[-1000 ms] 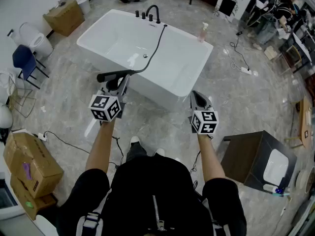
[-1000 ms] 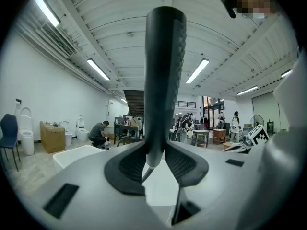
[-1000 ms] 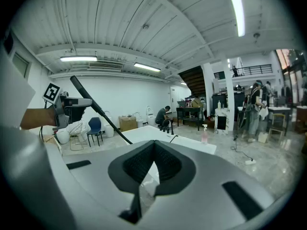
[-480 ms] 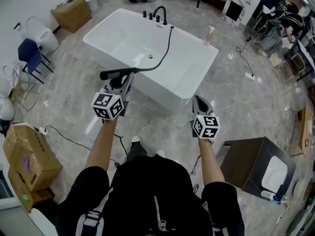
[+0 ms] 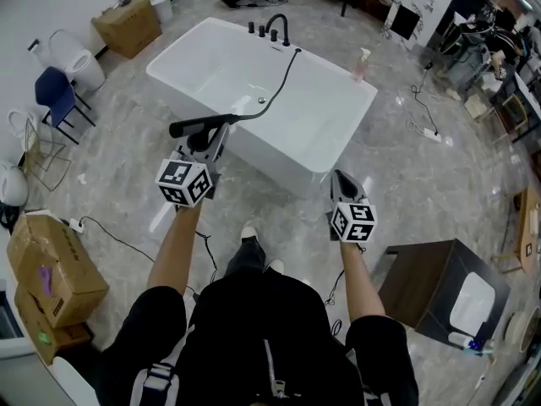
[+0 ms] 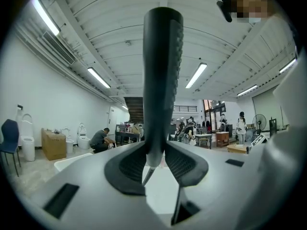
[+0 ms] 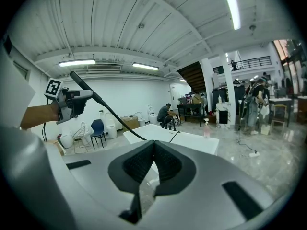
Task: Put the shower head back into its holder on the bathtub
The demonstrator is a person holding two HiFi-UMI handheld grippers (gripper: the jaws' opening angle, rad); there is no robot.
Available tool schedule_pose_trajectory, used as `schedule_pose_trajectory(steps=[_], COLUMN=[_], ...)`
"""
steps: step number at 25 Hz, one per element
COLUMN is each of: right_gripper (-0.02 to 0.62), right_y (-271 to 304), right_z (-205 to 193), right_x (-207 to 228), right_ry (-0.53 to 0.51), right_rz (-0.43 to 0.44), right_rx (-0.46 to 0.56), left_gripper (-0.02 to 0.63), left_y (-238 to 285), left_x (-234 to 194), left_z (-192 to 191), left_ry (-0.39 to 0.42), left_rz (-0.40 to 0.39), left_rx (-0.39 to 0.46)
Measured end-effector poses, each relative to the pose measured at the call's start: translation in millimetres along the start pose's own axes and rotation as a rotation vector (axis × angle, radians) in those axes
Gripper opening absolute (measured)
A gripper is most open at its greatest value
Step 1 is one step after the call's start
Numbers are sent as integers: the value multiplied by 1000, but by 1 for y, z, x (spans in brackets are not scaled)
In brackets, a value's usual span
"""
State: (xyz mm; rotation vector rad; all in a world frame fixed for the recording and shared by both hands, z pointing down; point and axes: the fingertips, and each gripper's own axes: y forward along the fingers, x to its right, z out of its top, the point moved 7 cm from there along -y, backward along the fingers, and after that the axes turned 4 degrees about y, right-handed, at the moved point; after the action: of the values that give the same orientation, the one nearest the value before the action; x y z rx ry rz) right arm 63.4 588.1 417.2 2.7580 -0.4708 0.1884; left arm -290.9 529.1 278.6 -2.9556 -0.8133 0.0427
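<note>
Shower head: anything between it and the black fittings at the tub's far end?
Nothing visible. The left tongs hold the black stick-shaped shower head at the near side of the white rectangular bathtub; only the open basin and its own black hose lie between it and the black tap fittings on the far rim.

Black shower head (image 5: 199, 126) level beside bathtub (image 5: 338, 104)

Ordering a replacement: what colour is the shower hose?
The shower hose is black, clearest in the head view.
</note>
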Motion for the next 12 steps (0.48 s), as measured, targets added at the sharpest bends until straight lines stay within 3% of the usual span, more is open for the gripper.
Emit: schedule_pose_trajectory(steps=[5,12], right_gripper=[8,8], right_y=[10,44], right_z=[-3,3], right_x=[1,20], right_ry=[5,6], right_rz=[3,-6], right_rx=[-12,-30], left_gripper=[140,140], left_y=[9,51], left_x=[-13,-31], left_z=[9,-10], left_ry=[7,-14], left_rz=[10,4], left_rx=[32,21])
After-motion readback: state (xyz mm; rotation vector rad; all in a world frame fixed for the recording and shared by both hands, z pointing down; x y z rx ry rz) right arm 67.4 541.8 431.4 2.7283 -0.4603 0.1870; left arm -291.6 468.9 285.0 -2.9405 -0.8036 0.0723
